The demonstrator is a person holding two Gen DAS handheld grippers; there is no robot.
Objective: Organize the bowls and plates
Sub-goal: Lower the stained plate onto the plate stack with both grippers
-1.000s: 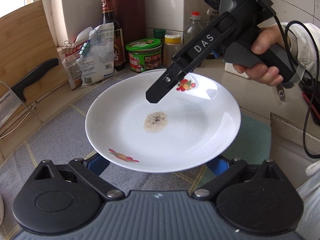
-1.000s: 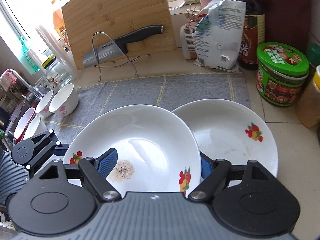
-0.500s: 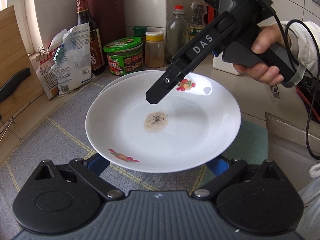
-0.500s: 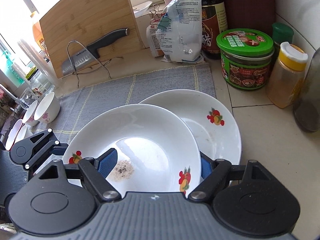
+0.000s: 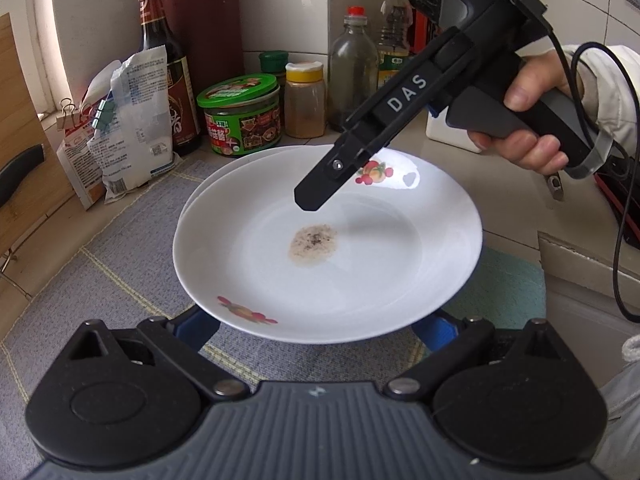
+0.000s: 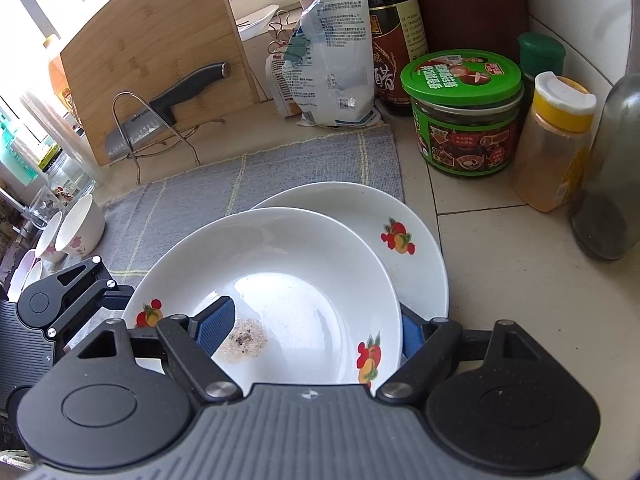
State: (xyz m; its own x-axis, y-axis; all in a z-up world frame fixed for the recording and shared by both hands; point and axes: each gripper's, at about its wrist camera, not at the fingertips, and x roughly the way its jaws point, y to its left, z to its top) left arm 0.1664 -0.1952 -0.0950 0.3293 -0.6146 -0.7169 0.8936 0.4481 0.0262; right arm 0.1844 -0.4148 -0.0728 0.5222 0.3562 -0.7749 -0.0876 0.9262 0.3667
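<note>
My right gripper (image 6: 316,326) is clamped on the rim of a shallow white ceramic plate with red fruit prints and a speckled brown stain (image 6: 280,304), one blue pad inside the dish and the other beneath the outer edge. That plate sits raised over a second white plate with the same fruit print (image 6: 404,220), which rests partly on the grey woven mat with yellow lines (image 6: 260,168) and partly on the beige tiled counter (image 6: 520,280).

My left gripper (image 5: 316,326) has its blue fingers (image 5: 196,326) spread wide under the stained plate's near edge; I cannot tell whether they touch it.

White floral bowls (image 6: 78,226) stand at the mat's far left. A green-lidded jar (image 6: 464,112) stands just beyond the plates.
</note>
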